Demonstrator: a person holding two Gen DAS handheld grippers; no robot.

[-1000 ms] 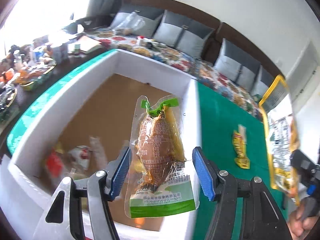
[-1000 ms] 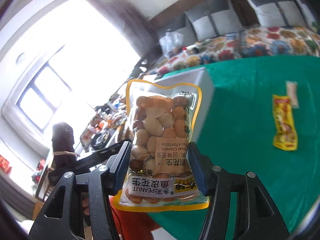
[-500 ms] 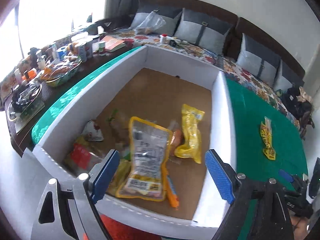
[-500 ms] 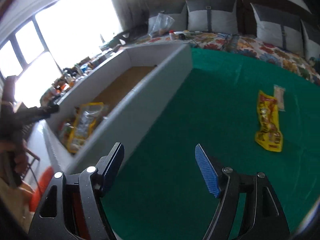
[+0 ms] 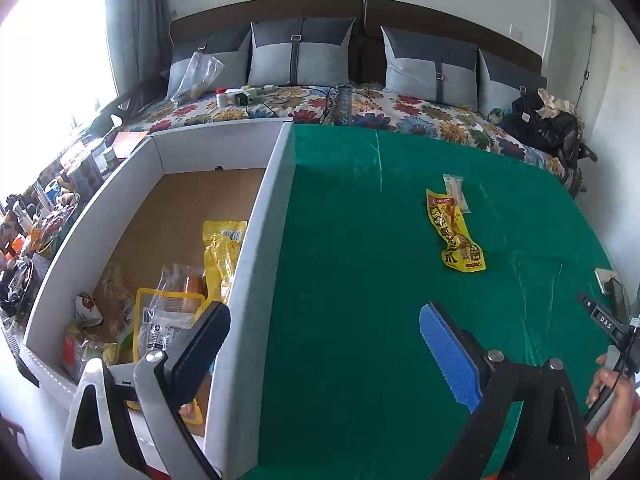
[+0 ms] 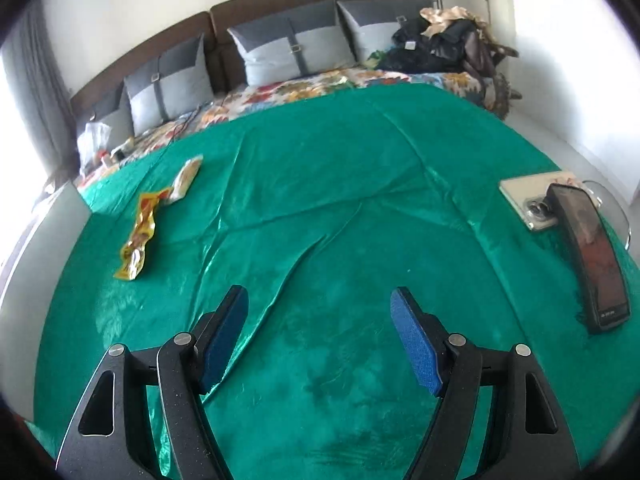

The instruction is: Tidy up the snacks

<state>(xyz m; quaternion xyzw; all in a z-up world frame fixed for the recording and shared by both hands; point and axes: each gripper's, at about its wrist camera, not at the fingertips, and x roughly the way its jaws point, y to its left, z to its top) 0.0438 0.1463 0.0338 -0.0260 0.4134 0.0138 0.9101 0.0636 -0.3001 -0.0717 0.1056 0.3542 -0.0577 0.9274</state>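
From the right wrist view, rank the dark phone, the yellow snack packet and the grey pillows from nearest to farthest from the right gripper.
Nearest first from the right gripper, which is open and empty:
1. Dark phone, right side, lying on the green cloth.
2. Yellow snack packet, left side; too close to the phone to separate firmly.
3. Grey pillows, at the back against the headboard, clearly farthest.

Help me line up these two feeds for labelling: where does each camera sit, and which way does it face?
Left wrist: rides the left hand-held gripper, looking down over the white box wall and green cloth; its open blue fingers and a hand at the right edge show.
Right wrist: rides the right hand-held gripper, looking down across the cloth towards the pillows; only its open fingers show, nothing between them.
Shared: the yellow snack packet, the small pale packet beside it, cloth and pillows.
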